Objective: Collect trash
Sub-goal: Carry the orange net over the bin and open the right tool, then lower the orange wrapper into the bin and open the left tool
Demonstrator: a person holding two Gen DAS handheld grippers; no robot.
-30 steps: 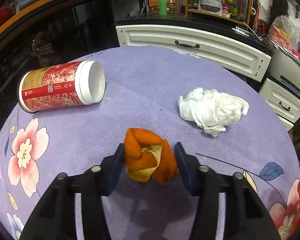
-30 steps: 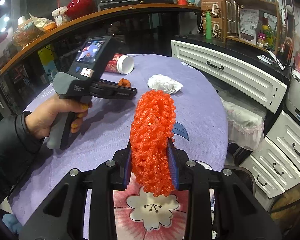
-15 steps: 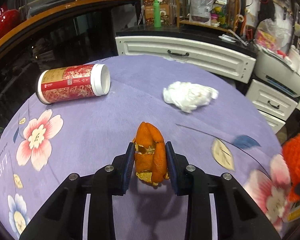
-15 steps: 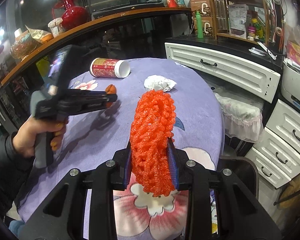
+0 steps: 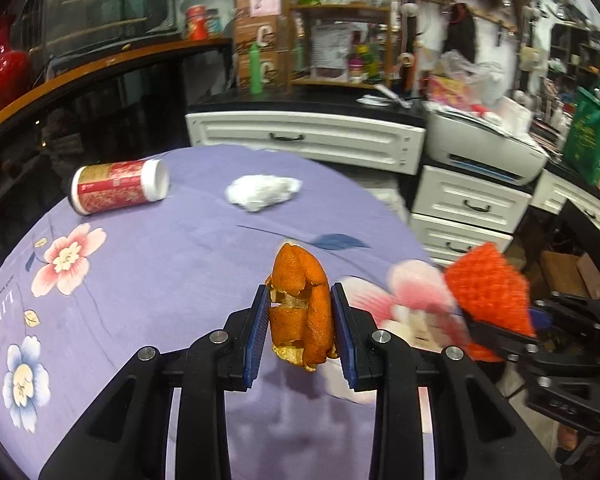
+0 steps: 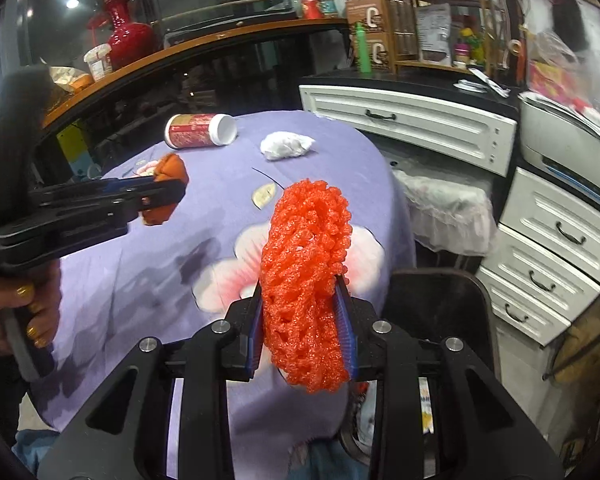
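Note:
My left gripper [image 5: 300, 320] is shut on an orange peel [image 5: 302, 304] and holds it above the purple flowered tablecloth [image 5: 160, 264]. My right gripper [image 6: 300, 320] is shut on a red foam fruit net [image 6: 306, 276], held over the table's near right edge beside a black bin [image 6: 440, 304]. The net [image 5: 488, 296] also shows at the right of the left wrist view. A crumpled white tissue [image 5: 262, 193] and a red tin with a white lid [image 5: 118, 191], lying on its side, rest on the far part of the table.
White drawer cabinets [image 5: 304, 140] stand behind and right of the table, with a printer [image 5: 484, 140] on top. A curved wooden counter [image 6: 180, 56] runs behind the table at left. The left gripper [image 6: 156, 196] with its peel hangs at left in the right wrist view.
My left gripper closed on the orange peel, lifted it off the table and moved back and right. My right gripper carried the red net right, toward the bin.

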